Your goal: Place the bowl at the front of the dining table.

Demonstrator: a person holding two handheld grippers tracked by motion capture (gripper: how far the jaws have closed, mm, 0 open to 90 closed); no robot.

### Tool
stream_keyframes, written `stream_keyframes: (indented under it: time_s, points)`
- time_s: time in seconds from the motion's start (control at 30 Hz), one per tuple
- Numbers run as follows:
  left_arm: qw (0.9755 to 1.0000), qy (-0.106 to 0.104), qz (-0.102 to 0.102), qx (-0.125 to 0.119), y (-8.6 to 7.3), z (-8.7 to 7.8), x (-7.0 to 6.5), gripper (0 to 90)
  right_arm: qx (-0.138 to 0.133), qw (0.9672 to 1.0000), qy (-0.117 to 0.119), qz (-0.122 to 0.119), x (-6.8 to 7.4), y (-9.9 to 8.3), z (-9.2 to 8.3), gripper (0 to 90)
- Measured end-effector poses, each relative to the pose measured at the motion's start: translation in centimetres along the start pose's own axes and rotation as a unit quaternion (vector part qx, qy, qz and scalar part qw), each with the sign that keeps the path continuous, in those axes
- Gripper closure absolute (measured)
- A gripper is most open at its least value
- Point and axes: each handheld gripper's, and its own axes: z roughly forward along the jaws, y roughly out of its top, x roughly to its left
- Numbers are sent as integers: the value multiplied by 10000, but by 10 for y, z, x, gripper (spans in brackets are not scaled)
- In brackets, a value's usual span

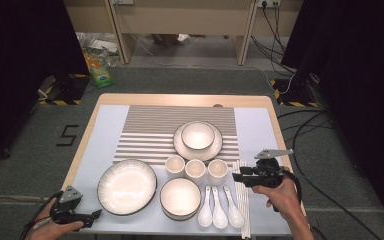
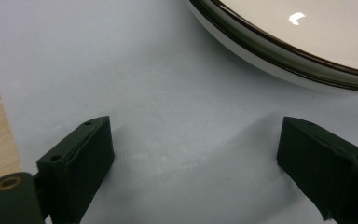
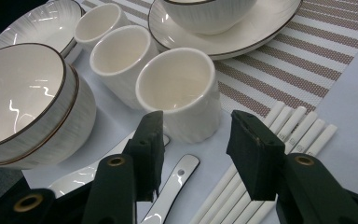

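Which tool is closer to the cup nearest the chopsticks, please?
The right tool: its open jaws sit just short of that cup. The left tool rests far off, beside the big plate.

On the table stand three cups (image 1: 196, 170) in a row, and three spoons (image 1: 219, 214) lie side by side in front of them. There are two bowls (image 1: 180, 198), one of them sitting on the smaller of two plates (image 1: 126, 186). A bundle of white chopsticks (image 1: 243, 200) lies there too, about six, though the exact number is hard to tell.
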Motion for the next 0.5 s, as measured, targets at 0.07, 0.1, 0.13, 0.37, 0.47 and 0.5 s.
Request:
stream_keyframes:
  time_s: [0.07, 0.1, 0.13, 0.37, 0.47, 0.5]
  points:
    - [10000, -1, 5, 20, 0, 0, 0, 95, 32, 10000, -41, -42, 2, -2, 0, 547]
    - [10000, -2, 5, 21, 0, 0, 0, 95, 37, 10000, -24, -11, 4, -3, 0, 546]
    - [10000, -2, 5, 21, 0, 0, 0, 95, 37, 10000, -24, -11, 4, -3, 0, 546]
    - [10000, 4, 0, 12, 0, 0, 0, 95, 89, 9999, 29, -82, 11, -11, 0, 534]
    - [10000, 5, 0, 16, 0, 0, 0, 94, 107, 9999, 37, -101, 13, -13, -1, 535]
    - [10000, 5, -1, 12, 0, 0, 0, 94, 97, 9999, 37, -120, 13, -13, -1, 535]
